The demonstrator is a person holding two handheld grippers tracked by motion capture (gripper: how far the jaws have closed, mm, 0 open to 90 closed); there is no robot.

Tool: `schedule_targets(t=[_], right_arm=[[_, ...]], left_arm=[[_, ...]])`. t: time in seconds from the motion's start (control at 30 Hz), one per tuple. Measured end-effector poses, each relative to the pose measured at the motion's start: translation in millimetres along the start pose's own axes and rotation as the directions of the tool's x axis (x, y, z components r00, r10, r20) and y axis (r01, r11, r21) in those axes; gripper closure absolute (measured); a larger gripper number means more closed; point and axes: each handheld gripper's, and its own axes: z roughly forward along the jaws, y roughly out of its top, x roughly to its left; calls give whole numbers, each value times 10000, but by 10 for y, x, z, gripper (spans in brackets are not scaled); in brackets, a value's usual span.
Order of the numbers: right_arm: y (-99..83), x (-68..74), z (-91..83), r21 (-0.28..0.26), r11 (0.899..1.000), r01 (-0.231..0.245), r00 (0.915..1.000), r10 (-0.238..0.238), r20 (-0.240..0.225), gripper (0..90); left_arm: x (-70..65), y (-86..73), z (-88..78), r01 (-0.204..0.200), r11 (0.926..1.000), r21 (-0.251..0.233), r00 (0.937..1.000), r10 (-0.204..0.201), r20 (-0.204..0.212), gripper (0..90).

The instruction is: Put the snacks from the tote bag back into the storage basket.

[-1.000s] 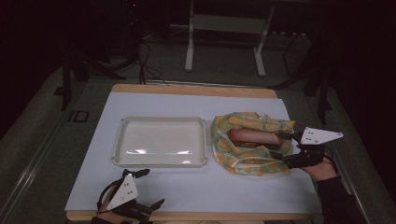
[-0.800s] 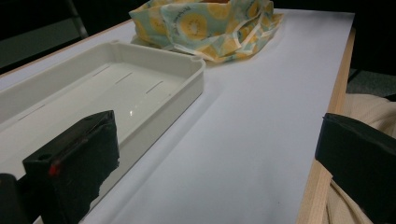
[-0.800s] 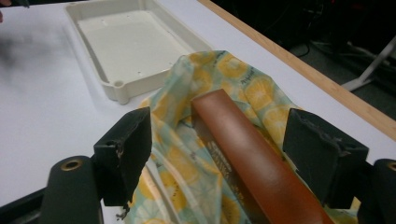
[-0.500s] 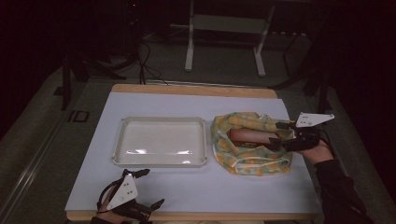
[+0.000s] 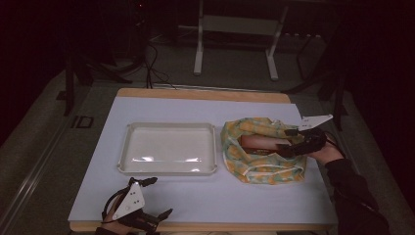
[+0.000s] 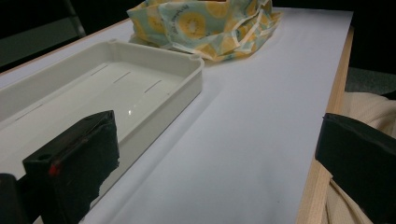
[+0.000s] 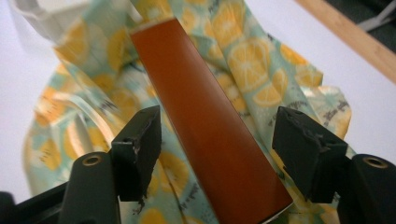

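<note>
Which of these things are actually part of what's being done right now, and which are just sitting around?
In use:
- right gripper, jaws astride the box, pads not pressing
- long brown box
- lemon-print cloth bag holding the box

Sitting around:
- left gripper, open, at the table's near edge
- white tray, empty
- table

Reddish-brown box (image 7: 205, 135); pale-green cloth bag (image 7: 261, 70) with yellow lemon slices; cream-white tray (image 5: 169, 147); white table (image 5: 205, 196); black jaws.

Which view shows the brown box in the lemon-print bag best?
The right gripper view: the brown box runs large between the tool's jaws. The high view shows it small, partly covered. The left gripper view has just the bag.
</note>
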Motion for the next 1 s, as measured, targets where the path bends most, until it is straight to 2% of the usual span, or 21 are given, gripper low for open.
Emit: schedule_targets(t=[0.13,0.27,0.43,0.73,0.8,0.9,1.0], right_arm=[[-10,-26,104,556,9984,94,10000,-93,-20,288],[-16,-38,202,1299,9912,263,9997,-260,-46,263],[7,-49,271,1751,9832,520,9986,-508,-113,247],[21,-49,393,2807,9509,1305,9913,-1295,-222,262],[17,-56,415,2915,9471,1343,9909,-1314,-296,297],[-5,-65,455,3204,9351,1513,9885,-1420,-523,327],[-5,-72,450,3189,9341,1605,9869,-1464,-678,368]], left_arm=[[1,-2,0,10,10000,3,10000,-10,3,0],[1,-3,3,4,10000,21,10000,-4,21,0],[-1,-5,2,2,10000,15,10000,-2,43,0],[0,-7,5,11,10000,29,9999,-11,101,0],[-1,-7,6,30,10000,57,9999,-30,97,0],[-7,-7,8,21,10000,50,9999,-21,119,0],[-3,-7,8,23,10000,66,9999,-23,112,0]])
